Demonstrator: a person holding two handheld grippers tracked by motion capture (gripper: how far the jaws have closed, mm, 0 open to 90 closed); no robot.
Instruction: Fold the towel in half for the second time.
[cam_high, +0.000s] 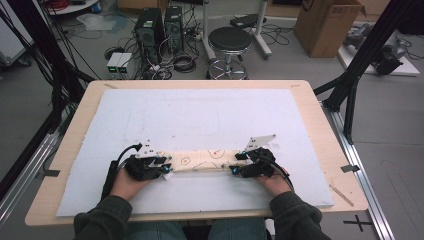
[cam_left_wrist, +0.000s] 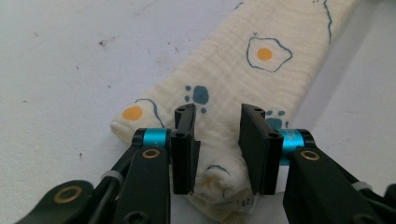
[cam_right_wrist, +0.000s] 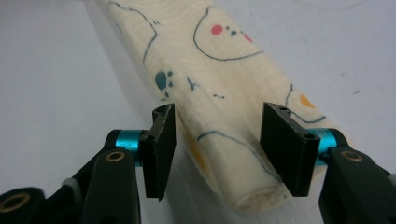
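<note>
On the white foam mat (cam_high: 200, 115) that covered most of the wooden table (cam_high: 320, 130), a rolled cream cloth (cam_high: 202, 161) lay as a long, narrow bundle running from nine o'clock to three o'clock, toward the six o'clock edge of the mat. Its fabric was printed with fried eggs, blue paw prints and outlined animal faces.

At the nine o'clock end of the roll sat the left gripper (cam_high: 167, 170), held in the person's left hand (cam_high: 125, 184). In the left gripper view, the left gripper (cam_left_wrist: 218, 149) straddled that end of the cloth (cam_left_wrist: 233, 79): its two black jaws stood partly apart with a bunched fold of fabric rising between them. The fold seemed to touch the right-hand jaw, but whether the pads actually pressed on it could not be told.

At the three o'clock end sat the right gripper (cam_high: 234, 170), held in the person's right hand (cam_high: 275, 184). In the right gripper view, the right gripper (cam_right_wrist: 219, 149) had its jaws moderately wide, one on each side of the roll's end. The cloth (cam_right_wrist: 210, 70) ran away toward twelve o'clock, and a gap showed between the left-hand jaw and the fabric, so nothing was clamped there.

Beyond the table at twelve o'clock, a black round stool (cam_high: 230, 40) stood on the floor, with computer towers (cam_high: 159, 27) at eleven o'clock and a cardboard box (cam_high: 327, 25) at one o'clock.
</note>
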